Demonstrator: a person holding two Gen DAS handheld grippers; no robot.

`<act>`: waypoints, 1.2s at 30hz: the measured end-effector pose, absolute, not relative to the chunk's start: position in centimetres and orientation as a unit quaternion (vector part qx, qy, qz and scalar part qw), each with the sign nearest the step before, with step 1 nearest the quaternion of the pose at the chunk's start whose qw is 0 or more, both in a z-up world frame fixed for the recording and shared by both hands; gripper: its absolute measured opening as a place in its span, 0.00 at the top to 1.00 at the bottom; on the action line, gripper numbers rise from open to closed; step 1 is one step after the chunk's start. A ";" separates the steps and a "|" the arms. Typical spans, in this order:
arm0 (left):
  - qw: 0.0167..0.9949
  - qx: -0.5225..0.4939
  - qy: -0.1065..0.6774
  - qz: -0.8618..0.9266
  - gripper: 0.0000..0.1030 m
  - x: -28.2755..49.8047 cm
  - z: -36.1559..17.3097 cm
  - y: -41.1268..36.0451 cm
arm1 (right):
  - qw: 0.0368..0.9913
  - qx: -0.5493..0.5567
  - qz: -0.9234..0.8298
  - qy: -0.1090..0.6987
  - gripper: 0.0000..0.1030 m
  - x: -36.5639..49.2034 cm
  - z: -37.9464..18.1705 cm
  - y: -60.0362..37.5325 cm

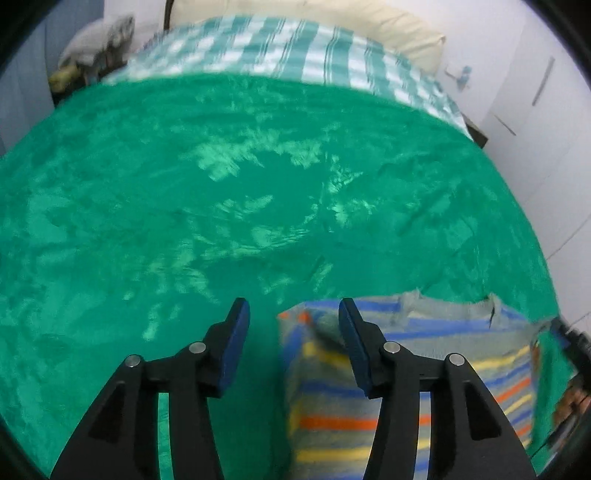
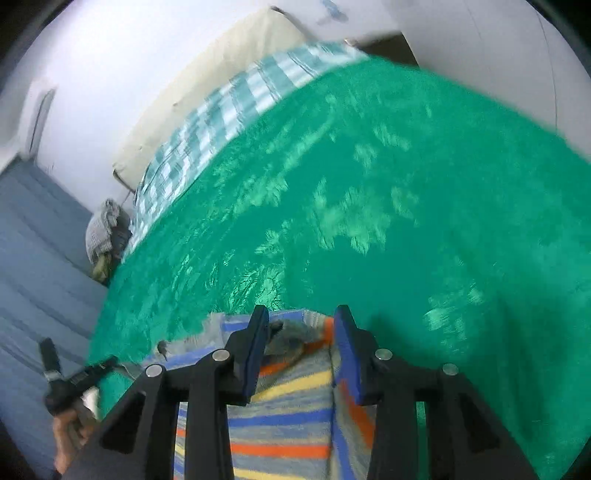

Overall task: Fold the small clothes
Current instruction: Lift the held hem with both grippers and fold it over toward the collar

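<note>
Left claw open over striped knit sweater, w/ blue, orange, yellow bands.

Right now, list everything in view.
blanket: one, green, covering the bed.
sweater: one, striped blue, orange, yellow and grey, on the blanket at its near edge.
sheet: one, teal and white check, beyond the blanket.
pillow: one, cream, at the wall.
bundle: one, grey, beside the bed.
left gripper: black, blue pads, open, nothing held.
right gripper: black, blue pads, open over the sweater.
hand: one, on the left gripper's handle.
</note>
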State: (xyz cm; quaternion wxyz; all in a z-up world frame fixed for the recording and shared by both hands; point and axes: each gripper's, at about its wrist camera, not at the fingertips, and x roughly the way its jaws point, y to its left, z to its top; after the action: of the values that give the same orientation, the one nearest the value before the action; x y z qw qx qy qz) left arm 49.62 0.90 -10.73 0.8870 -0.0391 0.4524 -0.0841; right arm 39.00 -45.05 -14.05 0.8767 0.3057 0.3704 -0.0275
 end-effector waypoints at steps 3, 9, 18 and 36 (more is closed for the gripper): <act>0.900 -0.025 0.416 -0.129 0.48 45.3 -9.6 0.6 | 0.903 0.217 0.014 0.370 0.63 37.1 -11.7 -41.9; 0.862 0.053 0.454 -0.217 0.29 41.4 -12.3 -4.1 | 0.813 0.101 0.165 0.549 0.63 39.7 -15.2 -32.1; 0.873 -0.089 0.451 -0.162 0.21 47.3 -9.6 -1.5 | 0.918 0.133 0.042 0.370 0.52 45.5 -8.9 -33.1; 0.819 0.006 0.514 -0.255 0.23 39.9 -10.8 -1.7 | 0.897 0.012 0.089 0.433 0.48 20.7 -13.0 -33.0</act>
State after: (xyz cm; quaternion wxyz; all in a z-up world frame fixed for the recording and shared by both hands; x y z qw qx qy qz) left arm 39.90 -1.65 -10.79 0.8191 0.0062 0.5136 -0.2554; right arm 20.66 -32.99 -12.97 0.8970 0.0124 0.4327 0.0891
